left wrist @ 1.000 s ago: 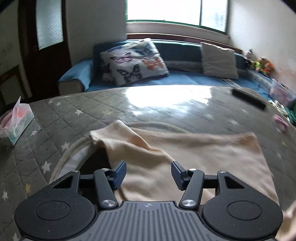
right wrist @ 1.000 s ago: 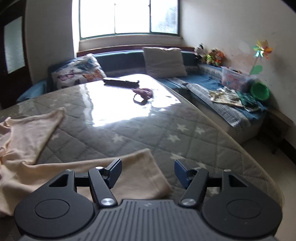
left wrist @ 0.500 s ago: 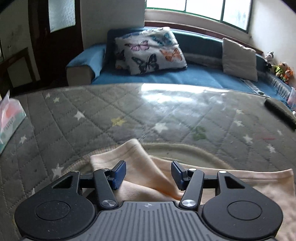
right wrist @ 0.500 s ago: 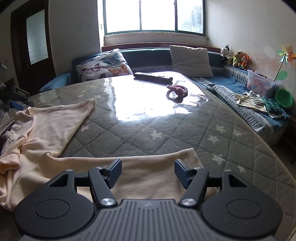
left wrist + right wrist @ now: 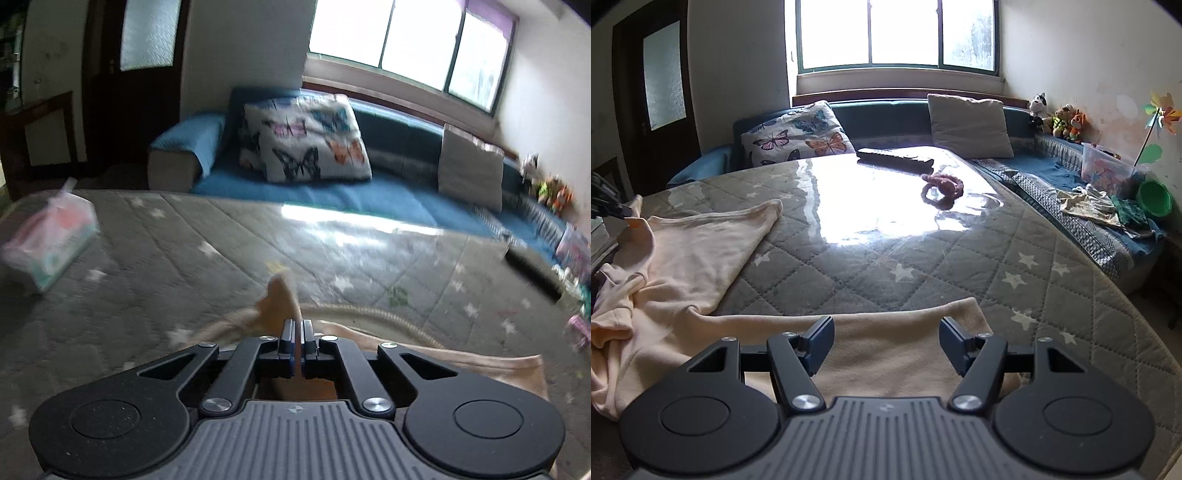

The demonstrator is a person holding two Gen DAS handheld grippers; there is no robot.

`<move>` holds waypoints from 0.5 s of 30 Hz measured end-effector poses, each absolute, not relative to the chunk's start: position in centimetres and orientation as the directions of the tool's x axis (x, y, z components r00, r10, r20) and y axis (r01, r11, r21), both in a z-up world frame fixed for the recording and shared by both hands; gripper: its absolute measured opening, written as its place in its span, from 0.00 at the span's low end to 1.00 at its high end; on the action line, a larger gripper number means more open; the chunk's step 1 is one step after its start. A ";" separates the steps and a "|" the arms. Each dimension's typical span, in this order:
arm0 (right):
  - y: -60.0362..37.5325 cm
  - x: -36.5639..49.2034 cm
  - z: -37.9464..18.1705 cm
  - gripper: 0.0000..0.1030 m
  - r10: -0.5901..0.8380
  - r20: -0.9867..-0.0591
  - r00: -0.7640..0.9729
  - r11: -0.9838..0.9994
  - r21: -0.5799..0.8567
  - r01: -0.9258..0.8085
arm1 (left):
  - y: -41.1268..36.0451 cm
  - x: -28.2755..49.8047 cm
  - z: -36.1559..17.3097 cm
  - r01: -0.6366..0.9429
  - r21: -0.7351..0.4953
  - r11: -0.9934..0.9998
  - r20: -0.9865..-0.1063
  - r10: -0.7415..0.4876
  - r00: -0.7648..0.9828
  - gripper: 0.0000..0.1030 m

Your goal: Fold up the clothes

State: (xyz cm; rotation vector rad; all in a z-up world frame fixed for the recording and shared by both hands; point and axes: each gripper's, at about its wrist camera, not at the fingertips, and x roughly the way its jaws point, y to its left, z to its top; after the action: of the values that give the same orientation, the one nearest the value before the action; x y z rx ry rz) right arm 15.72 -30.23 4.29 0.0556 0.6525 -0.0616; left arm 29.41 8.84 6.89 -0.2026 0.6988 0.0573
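One garment (image 5: pixel 683 258), a pale peach knit piece, lies spread and rumpled across the left and near part of the quilted grey table cover (image 5: pixel 923 266), with one flap reaching toward the middle and another edge lying flat under the right-hand tool. It looks thin, soft and light, so it should drape and sag from any pinch point instead of holding a shape, and it may slide easily on the glossy clear sheet that seems to cover the quilting. The left gripper (image 5: pixel 295 334) is clenched on a raised peak of this cloth at its far left corner, a tuft of fabric standing up just beyond the closed jaws; the left wrist view is blurred. The right gripper (image 5: pixel 886 341) hangs with its jaws spread wide, nothing between them, directly above the near right edge of the fabric. A good hold for it, I judge, would be that corner or hem, pinching both layers if doubled, so the two holds stretch one edge taut. Farther out on the table lie a pink cord-like toy (image 5: pixel 942 186), a dark remote (image 5: pixel 895 158) and a tissue pack (image 5: pixel 48 240).
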 end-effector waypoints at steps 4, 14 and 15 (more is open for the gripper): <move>-29.8 15.1 4.8 0.63 -0.025 -0.597 0.802 0.997 0.039 0.060 | 11.5 24.9 9.7 -0.146 -0.194 0.970 -0.586 0.004 0.810 0.02; -27.0 14.0 6.6 0.63 0.033 -0.568 0.822 0.999 0.039 -0.013 | 13.6 21.5 11.2 -0.153 -0.227 0.962 -0.580 -0.007 0.815 0.04; -26.8 13.9 6.6 0.63 0.036 -0.568 0.822 0.999 0.040 -0.016 | 13.1 22.0 11.1 -0.138 -0.232 0.963 -0.583 -0.024 0.812 0.04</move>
State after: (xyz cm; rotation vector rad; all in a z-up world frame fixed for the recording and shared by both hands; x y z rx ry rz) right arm 13.93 -26.80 6.64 0.0343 0.6053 0.0279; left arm 22.03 13.07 11.09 -0.2708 0.6222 0.0612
